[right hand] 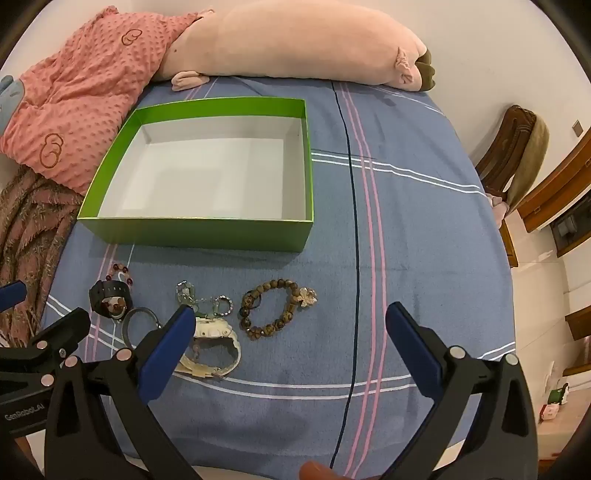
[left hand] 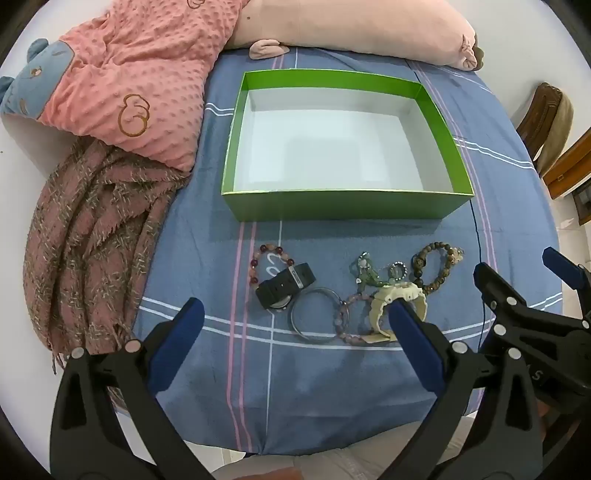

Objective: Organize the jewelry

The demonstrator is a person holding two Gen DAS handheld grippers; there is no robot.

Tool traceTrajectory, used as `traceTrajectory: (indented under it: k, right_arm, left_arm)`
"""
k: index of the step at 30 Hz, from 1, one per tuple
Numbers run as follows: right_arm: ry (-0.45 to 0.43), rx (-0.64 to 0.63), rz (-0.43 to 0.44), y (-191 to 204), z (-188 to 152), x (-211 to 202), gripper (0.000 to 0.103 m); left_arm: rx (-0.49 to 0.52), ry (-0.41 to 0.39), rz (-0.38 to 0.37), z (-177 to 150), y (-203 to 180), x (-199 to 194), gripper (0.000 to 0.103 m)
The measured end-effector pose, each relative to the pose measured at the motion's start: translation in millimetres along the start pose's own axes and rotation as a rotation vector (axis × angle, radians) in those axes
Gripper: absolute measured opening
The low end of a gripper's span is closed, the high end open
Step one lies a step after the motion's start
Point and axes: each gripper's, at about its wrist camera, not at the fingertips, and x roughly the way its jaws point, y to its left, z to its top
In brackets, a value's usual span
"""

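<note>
An empty green box [left hand: 340, 205] [right hand: 192, 233] with a white inside sits on the blue bedsheet. In front of it lie a black watch [left hand: 284, 286] [right hand: 107, 293], a red bead bracelet [left hand: 258, 258], a metal bangle [left hand: 314, 314] [right hand: 138, 325], a pink bead bracelet [left hand: 345, 321], a cream watch [left hand: 397, 299] [right hand: 218, 343], a green pendant [left hand: 364, 273] [right hand: 186, 293], a rhinestone ring [left hand: 399, 269] [right hand: 223, 304] and a brown bead bracelet [left hand: 437, 267] [right hand: 275, 308]. My left gripper [left hand: 295, 321] is open and empty, above the jewelry. My right gripper [right hand: 291, 325] is open and empty, over the brown bracelet.
A pink dotted cushion [left hand: 129, 85] and a brown fringed scarf [left hand: 92, 240] lie left of the box. A long pink plush [left hand: 351, 26] lies behind it. A wooden chair [right hand: 517, 155] stands at the right, off the bed.
</note>
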Motion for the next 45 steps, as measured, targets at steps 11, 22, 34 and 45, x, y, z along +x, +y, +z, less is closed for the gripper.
traceTrajectory:
  k: [11,22,34,45]
  right_arm:
    - [0.001,-0.004,0.004,0.9,-2.3,1.5,0.102]
    - [0.001,-0.002,0.009,1.7,-1.4,0.9,0.102]
    - [0.008,-0.025,0.047,9.4,1.7,0.2,0.102]
    - [0.025,-0.025,0.050,9.4,-0.8,1.4,0.102]
  left_arm:
    - [-0.005,0.005,0.007,-0.4,-0.5,1.8,0.101]
    - [-0.001,0.017,0.015,-2.2,1.3,3.8,0.101]
    - [-0.024,0.005,0.034,-1.1,12.5,-3.0,0.101]
    - [-0.019,0.015,0.032,-3.0,10.0,-1.9,0.101]
